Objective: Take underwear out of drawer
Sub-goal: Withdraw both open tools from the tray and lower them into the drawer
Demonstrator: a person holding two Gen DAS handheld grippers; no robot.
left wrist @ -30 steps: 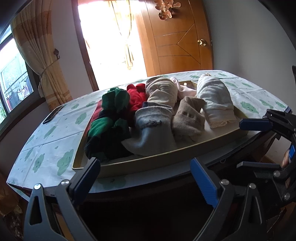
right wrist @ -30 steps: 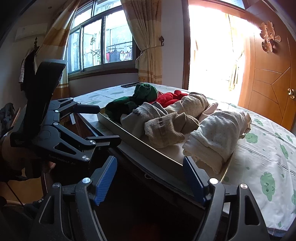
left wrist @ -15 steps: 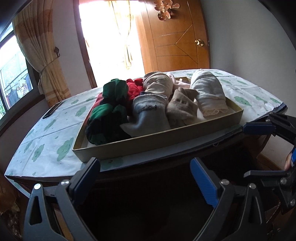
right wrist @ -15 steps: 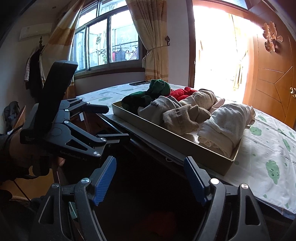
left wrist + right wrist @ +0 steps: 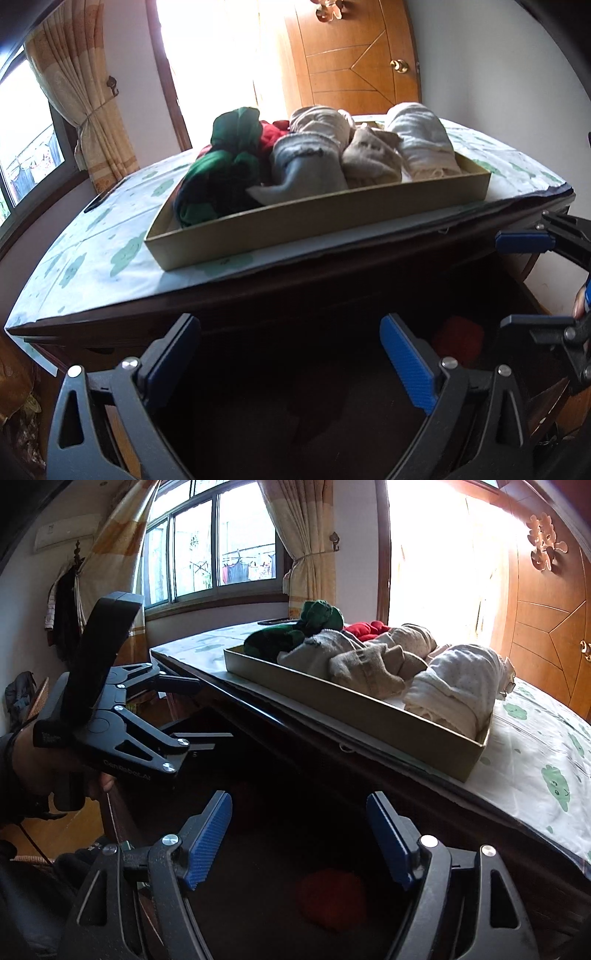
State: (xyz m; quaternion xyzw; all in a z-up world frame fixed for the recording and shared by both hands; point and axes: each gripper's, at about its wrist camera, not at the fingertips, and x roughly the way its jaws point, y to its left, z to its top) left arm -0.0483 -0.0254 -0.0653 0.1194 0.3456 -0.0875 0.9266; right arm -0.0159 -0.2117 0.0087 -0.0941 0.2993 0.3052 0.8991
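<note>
Both tongs, left [image 5: 291, 356] and right [image 5: 299, 836], gape wide, holding nothing, above a dark drawer [image 5: 258, 849] with a red bundle [image 5: 332, 902] inside.

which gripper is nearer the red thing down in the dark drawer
Right. The red bundle lies just beyond the right gripper, between its open jaws in that view. The left gripper sits off to the side, with the bundle past its right finger.
</note>
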